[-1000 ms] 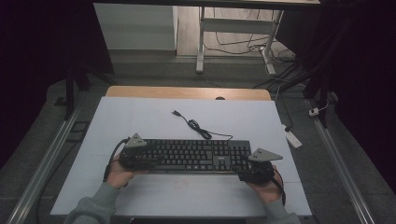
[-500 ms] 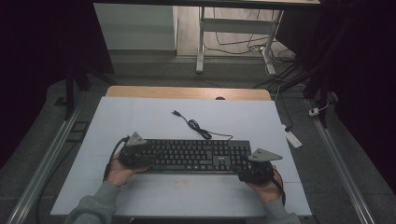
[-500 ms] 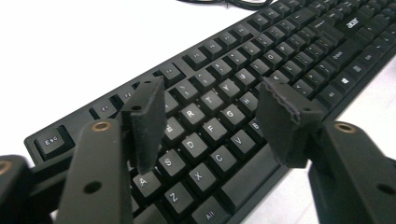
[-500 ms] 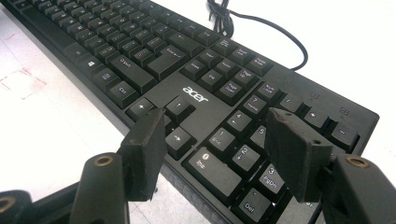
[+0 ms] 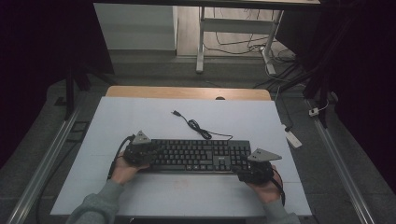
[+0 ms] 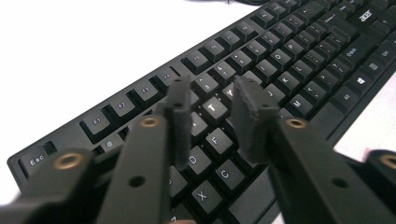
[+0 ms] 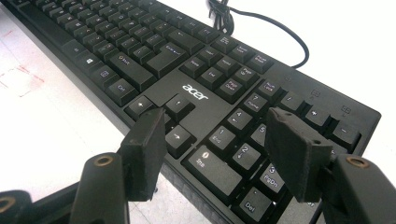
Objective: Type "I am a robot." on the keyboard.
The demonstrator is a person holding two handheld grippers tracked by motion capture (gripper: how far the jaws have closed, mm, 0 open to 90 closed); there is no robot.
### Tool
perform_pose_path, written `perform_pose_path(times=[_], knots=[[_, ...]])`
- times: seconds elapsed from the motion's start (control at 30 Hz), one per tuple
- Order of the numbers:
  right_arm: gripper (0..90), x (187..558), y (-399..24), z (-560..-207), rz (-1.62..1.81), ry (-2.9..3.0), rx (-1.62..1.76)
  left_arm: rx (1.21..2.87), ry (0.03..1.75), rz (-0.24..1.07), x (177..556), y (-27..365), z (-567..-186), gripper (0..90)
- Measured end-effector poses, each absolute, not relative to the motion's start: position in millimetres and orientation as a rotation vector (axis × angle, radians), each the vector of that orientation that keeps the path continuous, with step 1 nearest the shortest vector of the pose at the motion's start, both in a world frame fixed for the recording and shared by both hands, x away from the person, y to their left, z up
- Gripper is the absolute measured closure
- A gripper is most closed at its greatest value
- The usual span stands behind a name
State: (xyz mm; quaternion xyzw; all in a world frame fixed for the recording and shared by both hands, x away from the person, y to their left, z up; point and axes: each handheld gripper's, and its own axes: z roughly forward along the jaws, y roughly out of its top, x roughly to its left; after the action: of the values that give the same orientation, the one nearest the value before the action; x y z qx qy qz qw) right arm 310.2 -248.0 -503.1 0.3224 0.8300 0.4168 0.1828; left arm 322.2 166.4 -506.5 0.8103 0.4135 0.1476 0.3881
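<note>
A black Acer keyboard (image 5: 198,156) lies flat on the white table top (image 5: 130,116), and its black cable (image 5: 198,128) curls away toward the far side and ends in a plug (image 5: 175,113). My left gripper (image 5: 142,151) hovers over the keyboard's left end. In the left gripper view the left gripper (image 6: 212,109) is open by a narrow gap above the letter keys (image 6: 215,107), holding nothing. My right gripper (image 5: 252,171) is at the keyboard's right front corner. In the right gripper view the right gripper (image 7: 217,140) stands wide open over the arrow keys and number pad (image 7: 243,140).
A wooden strip (image 5: 187,92) borders the table's far edge. A small white block (image 5: 293,138) lies just off the right edge. Metal rails (image 5: 46,158) run along both sides on the floor, and a desk frame with cables (image 5: 233,42) stands beyond.
</note>
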Motion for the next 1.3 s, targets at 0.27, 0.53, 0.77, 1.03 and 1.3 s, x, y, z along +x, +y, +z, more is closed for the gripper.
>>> perform_pose_path(times=[0.27, 0.53, 0.77, 1.03, 1.3], knots=[[38.6, 310.4, -247.5, -503.9, 1.170, 2.345, 0.911, 2.100, 1.055, 0.385, 328.2, 163.6, -509.2, 89.0], [38.7, 310.5, -247.0, -504.9, 1.170, 2.343, 0.910, 2.130, 1.074, 0.382, 333.3, 160.5, -514.6, 89.0], [38.6, 310.5, -247.2, -504.9, 1.163, 2.346, 0.910, 2.136, 1.089, 0.380, 335.9, 159.8, -517.8, 88.9], [38.8, 310.5, -247.3, -505.0, 1.151, 2.346, 0.916, 2.154, 1.090, 0.379, 336.7, 157.7, -520.5, 88.9], [38.9, 310.5, -247.5, -505.1, 1.151, 2.344, 0.919, 2.165, 1.091, 0.383, 337.2, 156.2, -523.2, 89.0]])
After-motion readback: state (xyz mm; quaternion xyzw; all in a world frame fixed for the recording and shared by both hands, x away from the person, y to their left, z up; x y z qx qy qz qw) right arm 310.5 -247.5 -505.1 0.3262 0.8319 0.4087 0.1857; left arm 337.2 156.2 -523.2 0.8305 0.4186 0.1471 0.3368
